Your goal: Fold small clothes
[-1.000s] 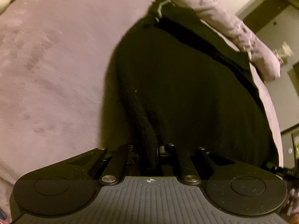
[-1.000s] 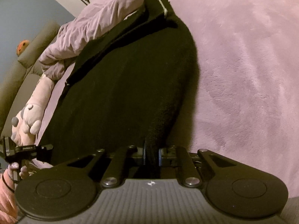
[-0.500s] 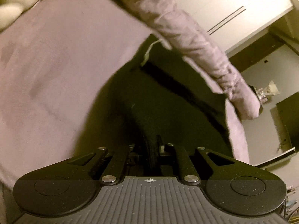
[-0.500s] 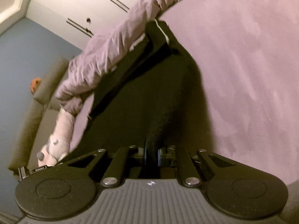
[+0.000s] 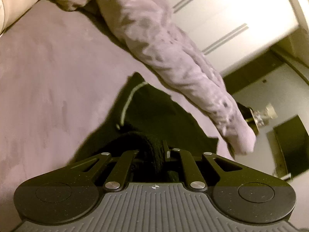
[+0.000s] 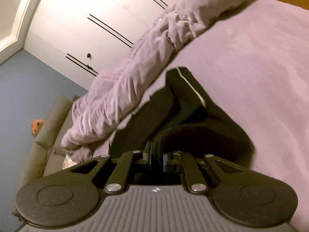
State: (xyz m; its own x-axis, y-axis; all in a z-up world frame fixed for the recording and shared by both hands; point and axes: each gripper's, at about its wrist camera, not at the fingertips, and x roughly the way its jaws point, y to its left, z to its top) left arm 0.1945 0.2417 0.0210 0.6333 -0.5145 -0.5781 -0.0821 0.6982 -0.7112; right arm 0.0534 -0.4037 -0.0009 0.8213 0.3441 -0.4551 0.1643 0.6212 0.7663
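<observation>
On the purple bedspread point(image 5: 48, 89) I've got the black garment point(image 5: 150, 104) half lifted — near edge up in the air, far end with the pale stripe point(image 5: 127, 102) lying flat just in front of the rolled-up purple blanket point(image 5: 164, 54). My left gripper point(image 5: 165, 153) is clamped tight on a thick bunched bit of the black knit, and the right gripper point(image 6: 157, 155) is pinched closed on its own fold of the same piece.

Main worry: both grips look like they're on rolled-up edges, not clean corners, so if I carry the fold over, the fabric could slide out one side and land crooked. Uneven hands would skew the crease too.

Room-wise it's tight ahead — that blanket roll runs right along the far side of the garment, touching or nearly so, so overshooting dumps the fold onto it. Plenty of bare bedspread to the left and right, and the cupboard point(image 6: 108, 19) sits well beyond the bed.
</observation>
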